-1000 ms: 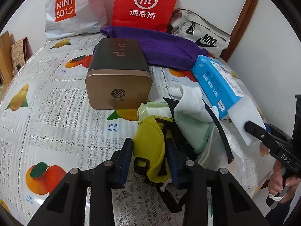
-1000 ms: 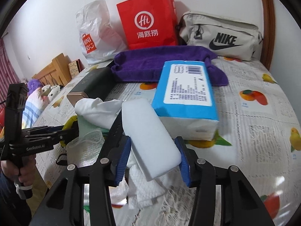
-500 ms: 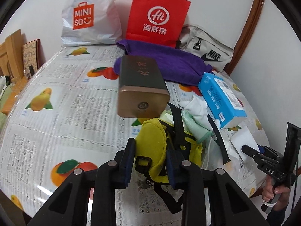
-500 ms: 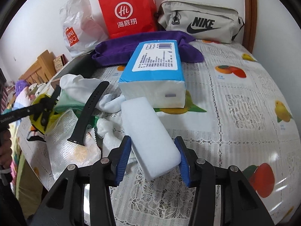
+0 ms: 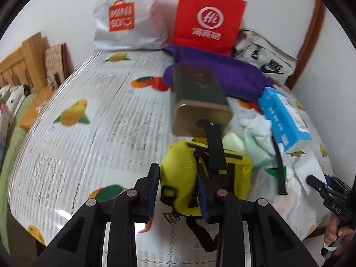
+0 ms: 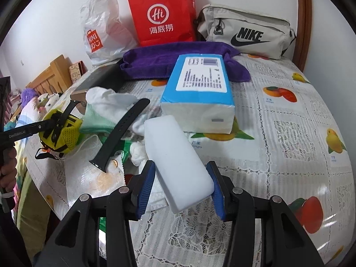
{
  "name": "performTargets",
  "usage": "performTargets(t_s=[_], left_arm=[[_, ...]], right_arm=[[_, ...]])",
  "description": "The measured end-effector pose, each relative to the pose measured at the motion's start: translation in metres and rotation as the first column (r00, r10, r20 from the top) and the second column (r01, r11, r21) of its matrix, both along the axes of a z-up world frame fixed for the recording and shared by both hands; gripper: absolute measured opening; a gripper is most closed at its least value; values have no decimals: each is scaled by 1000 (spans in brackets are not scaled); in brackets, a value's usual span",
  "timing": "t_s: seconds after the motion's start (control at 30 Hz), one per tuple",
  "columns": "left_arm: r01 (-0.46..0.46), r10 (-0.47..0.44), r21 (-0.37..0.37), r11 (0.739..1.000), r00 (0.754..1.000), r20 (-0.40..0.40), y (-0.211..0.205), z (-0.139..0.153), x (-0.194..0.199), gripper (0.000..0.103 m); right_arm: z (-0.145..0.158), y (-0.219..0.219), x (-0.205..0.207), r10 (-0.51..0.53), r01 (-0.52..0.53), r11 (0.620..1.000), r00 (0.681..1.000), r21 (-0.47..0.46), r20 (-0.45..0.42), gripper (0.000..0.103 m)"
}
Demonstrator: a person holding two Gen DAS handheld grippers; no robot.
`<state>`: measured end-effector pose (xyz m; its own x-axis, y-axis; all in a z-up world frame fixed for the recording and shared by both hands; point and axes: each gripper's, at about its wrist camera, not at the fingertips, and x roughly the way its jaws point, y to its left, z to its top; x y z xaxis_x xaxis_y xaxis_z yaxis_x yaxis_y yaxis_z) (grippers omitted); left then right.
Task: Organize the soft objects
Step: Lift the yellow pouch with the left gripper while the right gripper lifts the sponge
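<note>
My left gripper [image 5: 178,191] is shut on a yellow pouch [image 5: 180,178] with black straps and holds it above the table's front edge; it also shows in the right wrist view [image 6: 60,131]. My right gripper [image 6: 181,187] is shut on a white sponge block [image 6: 175,162], lifted over the table. A pile of white and green cloths [image 6: 106,109], a black strap [image 6: 120,131] and a clear plastic bag [image 6: 93,175] lies between them. A blue tissue pack [image 6: 200,89] sits behind the sponge.
A bronze box [image 5: 198,98] stands mid-table. A purple towel [image 6: 169,62], a red paper bag [image 6: 162,13], a white Miniso bag [image 5: 126,15] and a Nike bag [image 6: 244,33] line the back wall. The table [image 5: 89,120] has a fruit-print lace cover.
Both grippers have pulled back and up. The left one carried the yellow pouch off the pile toward the front edge; the right one lifted the sponge away from the tissue pack.
</note>
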<state>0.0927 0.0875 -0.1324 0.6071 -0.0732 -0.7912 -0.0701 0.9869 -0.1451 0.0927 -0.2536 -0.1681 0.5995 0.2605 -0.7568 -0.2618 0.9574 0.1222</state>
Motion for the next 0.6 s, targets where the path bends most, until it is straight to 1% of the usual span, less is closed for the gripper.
performTargets(t_s=[0.07, 0.13, 0.2, 0.3, 0.33, 0.4, 0.53, 0.6], left_arm=[[-5, 5, 22, 1000, 1000, 1, 1, 1, -2, 33], [-5, 4, 37, 999, 1000, 17, 0, 6, -4, 42], [16, -16, 17, 1000, 999, 41, -3, 11, -5, 45], [63, -62, -26, 998, 997, 43, -13, 13, 0, 45], [73, -71, -29, 997, 997, 42, -17, 12, 2, 45], [94, -94, -13, 995, 995, 29, -27, 8, 10, 45], [107, -107, 11, 994, 994, -14, -36, -3, 24, 45], [102, -100, 46, 994, 994, -47, -40, -10, 30, 44]], right_arm=[[-3, 0, 1, -2, 1, 1000, 1000, -11, -14, 48], [-5, -1, 2, -5, 5, 1000, 1000, -9, -17, 48], [-7, -1, 4, -8, 8, 1000, 1000, -4, -22, 48], [-9, -1, 5, -9, 9, 1000, 1000, 2, -21, 48], [-9, -1, 5, -9, 9, 1000, 1000, 3, -21, 48], [-11, -2, 6, -5, 5, 1000, 1000, 4, -22, 48], [-11, -5, 7, 1, 0, 1000, 1000, 22, -21, 48], [-11, -6, 8, 1, 0, 1000, 1000, 31, -23, 48]])
